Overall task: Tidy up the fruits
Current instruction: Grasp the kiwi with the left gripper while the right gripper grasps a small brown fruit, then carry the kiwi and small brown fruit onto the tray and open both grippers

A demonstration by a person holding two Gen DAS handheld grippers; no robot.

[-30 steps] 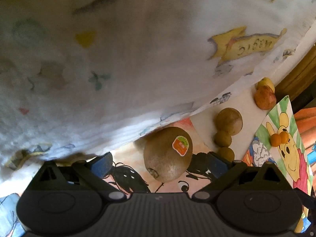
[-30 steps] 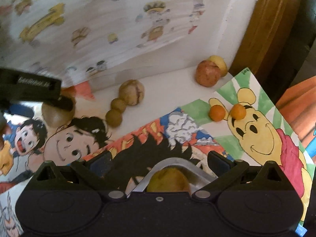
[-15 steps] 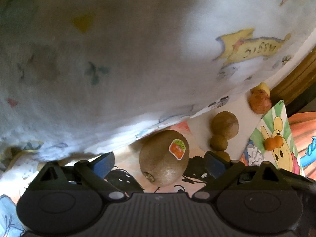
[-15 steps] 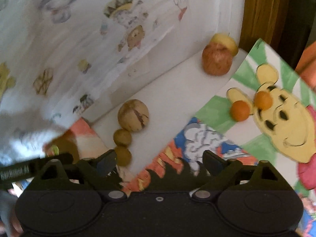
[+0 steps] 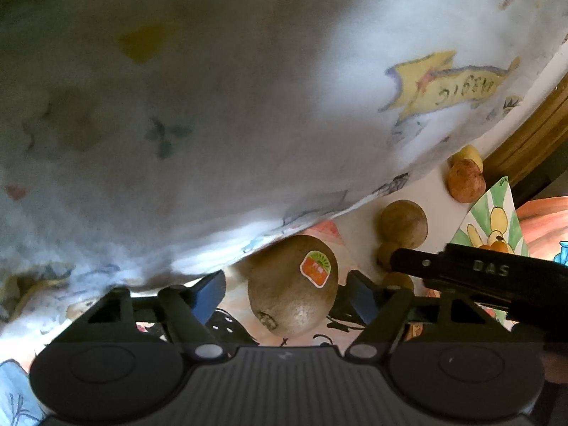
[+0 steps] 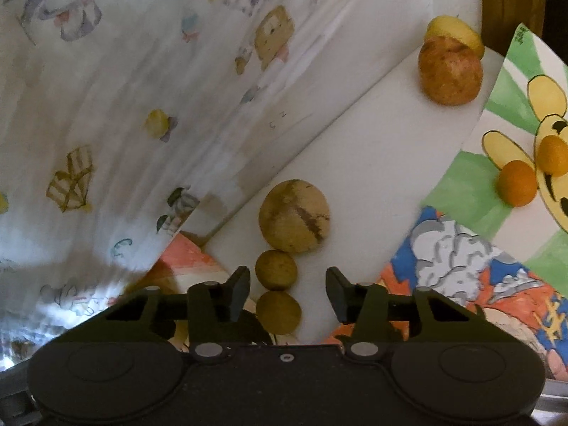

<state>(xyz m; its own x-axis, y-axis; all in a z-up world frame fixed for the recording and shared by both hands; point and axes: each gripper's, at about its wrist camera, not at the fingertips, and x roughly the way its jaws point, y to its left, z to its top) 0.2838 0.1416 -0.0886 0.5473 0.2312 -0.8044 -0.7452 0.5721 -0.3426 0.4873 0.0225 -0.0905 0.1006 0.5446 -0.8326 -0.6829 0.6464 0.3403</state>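
Left wrist view: a fuzzy brown oval kiwi with an orange-and-green sticker is lying on a cartoon-printed paper sheet, between the two blue-padded fingers of my left gripper. Its jaws are standing apart, and I am seeing a gap on each side of the fruit, so neither pad is touching it. A white cloth printed with pastel cartoon figures is hanging over the upper part of this view, its hem just above the kiwi. To the right, the black body of the other gripper is crossing in front of a large round tan fruit and two small round olive-brown fruits near it.

Right wrist view: my right gripper is hovering with its jaws apart and holding nothing; the nearer small olive-brown fruit is sitting between its fingers, the second small one is just beyond the tips, and the tan fruit is touching that second one in a row on a plain white sheet. Farther off, a speckled reddish-brown round fruit is resting against a yellow fruit. Two small orange round fruits are sitting side by side on a drawing of a yellow bear on green.
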